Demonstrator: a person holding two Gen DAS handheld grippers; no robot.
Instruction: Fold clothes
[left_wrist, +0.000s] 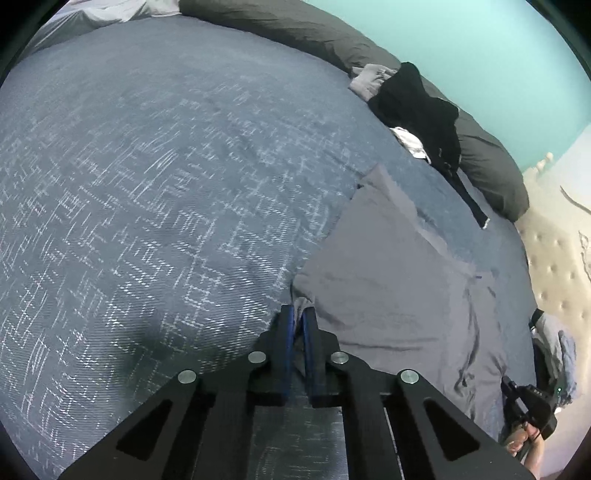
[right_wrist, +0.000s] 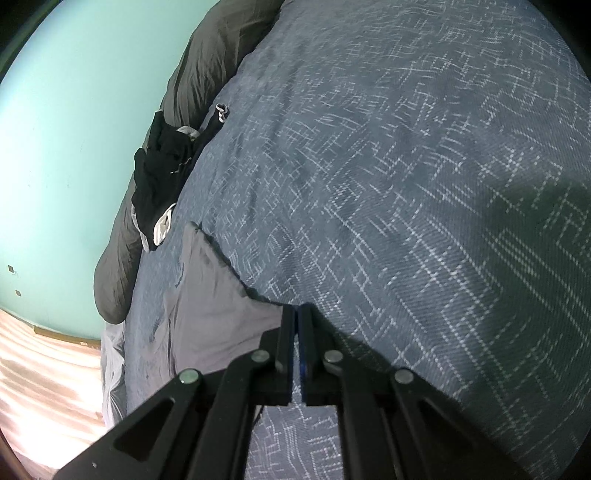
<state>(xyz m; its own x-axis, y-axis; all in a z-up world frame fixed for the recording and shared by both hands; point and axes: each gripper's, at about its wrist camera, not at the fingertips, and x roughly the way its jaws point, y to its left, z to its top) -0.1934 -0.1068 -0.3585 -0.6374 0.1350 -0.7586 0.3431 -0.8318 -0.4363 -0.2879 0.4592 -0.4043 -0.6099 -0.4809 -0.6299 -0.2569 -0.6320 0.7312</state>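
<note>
A grey garment (left_wrist: 388, 288) lies spread on the blue patterned bedspread (left_wrist: 166, 166). My left gripper (left_wrist: 300, 314) is shut on its near left corner, with cloth pinched between the blue pads. In the right wrist view the same grey garment (right_wrist: 218, 306) lies to the left, and my right gripper (right_wrist: 296, 312) is shut on its near right corner. The right gripper also shows at the far right of the left wrist view (left_wrist: 532, 406), held by a hand.
A pile of black and white clothes (left_wrist: 417, 107) lies at the far side of the bed against a dark grey rolled duvet (left_wrist: 314, 29). A teal wall (right_wrist: 74, 110) stands behind. A tufted cream headboard (left_wrist: 554, 266) is at the right.
</note>
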